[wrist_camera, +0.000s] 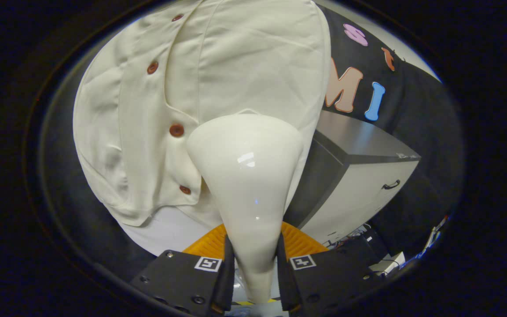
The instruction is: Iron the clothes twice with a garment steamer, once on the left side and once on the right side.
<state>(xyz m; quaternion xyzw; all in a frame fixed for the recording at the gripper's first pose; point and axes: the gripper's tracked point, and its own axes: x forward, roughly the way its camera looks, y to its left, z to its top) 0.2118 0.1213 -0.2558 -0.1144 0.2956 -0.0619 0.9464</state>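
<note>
— Between the two fingers, what do you record?

— The garment steamer (247,176). Its narrow handle sits in the gripper (253,264); the jaws are closed in on it from both sides, each finger pressing against the handle, with no gap showing on either side.

— And the wide end?

— It flares out ahead of the fingers into a broad, glossy head. That head lies against the cream shirt (218,88), over the lower part of the panel to the right of the button line. Whether the face touches the cloth I cannot tell; it points away from the camera.

— Condition of the shirt?

— Hanging, front toward us, fairly smooth with faint creases. Four reddish-brown buttons (176,130) run down the placket just left of the steamer head. The hem curves away below the lowest button, beside the steamer's neck.

— Anything else nearby?

— A grey cabinet (359,171) with a dark top stands right of the steamer, beyond the shirt's edge. One drawer handle (391,185) shows on its front. Cables lie at its foot.
</note>
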